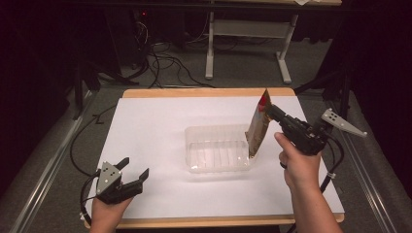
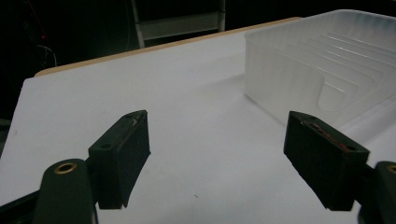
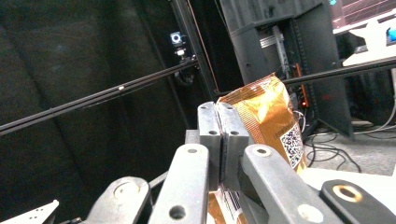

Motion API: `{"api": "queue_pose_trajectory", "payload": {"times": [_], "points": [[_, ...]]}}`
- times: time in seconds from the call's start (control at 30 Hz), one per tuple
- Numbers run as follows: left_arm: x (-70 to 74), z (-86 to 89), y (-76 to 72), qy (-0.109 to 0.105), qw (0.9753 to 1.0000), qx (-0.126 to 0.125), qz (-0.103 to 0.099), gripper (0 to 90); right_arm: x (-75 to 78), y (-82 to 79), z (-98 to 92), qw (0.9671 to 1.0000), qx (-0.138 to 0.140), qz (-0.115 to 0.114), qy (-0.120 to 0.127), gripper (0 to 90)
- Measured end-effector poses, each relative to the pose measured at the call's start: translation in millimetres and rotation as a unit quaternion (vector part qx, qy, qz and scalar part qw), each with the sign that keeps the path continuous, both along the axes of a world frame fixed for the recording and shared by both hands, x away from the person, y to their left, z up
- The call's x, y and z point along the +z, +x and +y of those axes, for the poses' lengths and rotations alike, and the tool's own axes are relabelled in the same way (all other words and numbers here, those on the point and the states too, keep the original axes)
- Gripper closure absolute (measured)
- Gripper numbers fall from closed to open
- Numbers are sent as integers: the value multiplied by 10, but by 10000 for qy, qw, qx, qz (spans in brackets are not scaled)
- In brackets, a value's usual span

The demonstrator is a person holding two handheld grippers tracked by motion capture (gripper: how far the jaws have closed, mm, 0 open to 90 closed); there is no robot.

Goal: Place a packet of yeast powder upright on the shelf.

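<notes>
A gold snack bag (image 1: pixel 258 126) hangs upright over the right end of a clear plastic tray (image 1: pixel 194 145), its lower edge at the tray's right rim. My right gripper (image 1: pixel 270 110) is shut on the bag's upper edge; in the right gripper view the closed jaws pinch the gold bag (image 3: pixel 268 112), whose QR code faces the camera. My left gripper (image 1: pixel 133 171) rests open near the table's front left corner, nothing between its fingers. In the left gripper view the tray (image 2: pixel 280 79) stands ahead to the right of the open left gripper (image 2: pixel 217 158).
White paper (image 1: pixel 155 126) covers the wooden table (image 1: pixel 204 92). Beyond the table stand a white desk frame (image 1: pixel 245 34) and loose cables (image 1: pixel 165 63) on the floor. Metal rails (image 1: pixel 43 170) run along both sides.
</notes>
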State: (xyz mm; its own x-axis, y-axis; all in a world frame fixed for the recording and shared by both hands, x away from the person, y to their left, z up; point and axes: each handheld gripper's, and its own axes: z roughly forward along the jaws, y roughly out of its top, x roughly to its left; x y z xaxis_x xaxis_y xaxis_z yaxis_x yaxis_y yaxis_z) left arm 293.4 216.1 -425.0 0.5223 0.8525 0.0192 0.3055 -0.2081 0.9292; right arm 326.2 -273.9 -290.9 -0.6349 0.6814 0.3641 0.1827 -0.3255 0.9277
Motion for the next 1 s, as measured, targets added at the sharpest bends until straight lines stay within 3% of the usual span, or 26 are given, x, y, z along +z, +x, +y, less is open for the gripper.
{"api": "queue_pose_trajectory", "payload": {"times": [0.43,1.0], "points": [[-3,7,-46,34,10000,-8,-1,229,-166,262,294,9997,173,197,-33,900],[4,15,-60,10,10000,-1,-24,229,-288,432,409,9987,105,427,-244,900]]}}
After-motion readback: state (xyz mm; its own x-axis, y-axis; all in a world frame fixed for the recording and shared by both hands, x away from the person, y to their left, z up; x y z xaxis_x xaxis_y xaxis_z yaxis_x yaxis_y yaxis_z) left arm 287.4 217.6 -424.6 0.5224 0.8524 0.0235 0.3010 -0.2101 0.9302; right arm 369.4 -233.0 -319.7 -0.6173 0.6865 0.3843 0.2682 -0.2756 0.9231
